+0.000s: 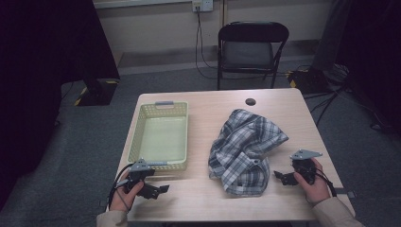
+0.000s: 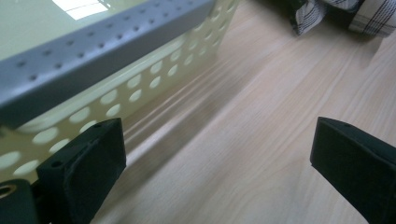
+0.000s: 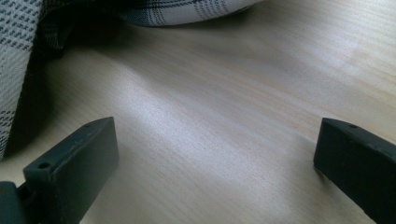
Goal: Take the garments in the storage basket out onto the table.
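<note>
We find the left claw (image 1: pixel 161 189) and right claw (image 1: pixel 280 177) both spread and empty, flanking the crumpled plaid shirt (image 1: pixel 246 151) beside the basket (image 1: pixel 161 163) on the table (image 1: pixel 213 101), apparently poised for pickup.

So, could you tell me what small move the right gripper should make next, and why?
Probably ease the right gripper forward to the near edge of the plaid shirt. Its jaws stand open over bare table, holding nothing, and the crumpled shirt lies just beyond them, in the right gripper view too. The left gripper sits open beside the basket, which looks empty.
</note>
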Demonstrator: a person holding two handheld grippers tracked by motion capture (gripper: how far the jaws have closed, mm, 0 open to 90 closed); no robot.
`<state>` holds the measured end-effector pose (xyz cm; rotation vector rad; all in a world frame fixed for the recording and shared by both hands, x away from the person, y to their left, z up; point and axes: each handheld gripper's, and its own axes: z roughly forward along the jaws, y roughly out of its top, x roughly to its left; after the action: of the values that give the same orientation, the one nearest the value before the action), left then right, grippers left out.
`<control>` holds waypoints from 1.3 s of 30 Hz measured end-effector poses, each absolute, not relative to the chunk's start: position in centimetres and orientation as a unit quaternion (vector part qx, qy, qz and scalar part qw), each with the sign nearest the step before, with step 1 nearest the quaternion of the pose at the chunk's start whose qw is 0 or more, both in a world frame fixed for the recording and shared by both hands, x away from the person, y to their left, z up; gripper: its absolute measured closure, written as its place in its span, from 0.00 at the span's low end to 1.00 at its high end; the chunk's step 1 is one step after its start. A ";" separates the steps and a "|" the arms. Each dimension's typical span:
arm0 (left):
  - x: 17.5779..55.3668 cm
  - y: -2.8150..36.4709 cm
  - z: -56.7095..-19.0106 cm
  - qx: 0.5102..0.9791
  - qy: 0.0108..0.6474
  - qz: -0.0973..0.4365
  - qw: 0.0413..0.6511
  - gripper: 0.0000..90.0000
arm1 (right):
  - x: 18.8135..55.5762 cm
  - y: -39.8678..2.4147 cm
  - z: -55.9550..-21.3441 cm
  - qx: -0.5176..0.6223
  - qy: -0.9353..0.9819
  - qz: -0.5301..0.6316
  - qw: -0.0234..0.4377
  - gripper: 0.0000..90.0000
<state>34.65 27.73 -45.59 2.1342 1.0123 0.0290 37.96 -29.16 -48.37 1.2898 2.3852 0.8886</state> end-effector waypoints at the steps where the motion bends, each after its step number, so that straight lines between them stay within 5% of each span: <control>1: 34.6 27.9 -45.6 0.835 0.398 0.012 0.380 0.03 | 38.0 -29.2 -48.4 0.447 0.827 0.308 0.144 0.00; 39: 33.9 31.0 -48.0 0.834 0.417 0.039 0.358 0.02 | 38.0 -29.2 -48.4 0.447 0.827 0.308 0.144 0.00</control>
<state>33.87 31.02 -47.97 2.1533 1.0770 0.1013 37.96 -29.16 -48.37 1.2897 2.3853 0.8885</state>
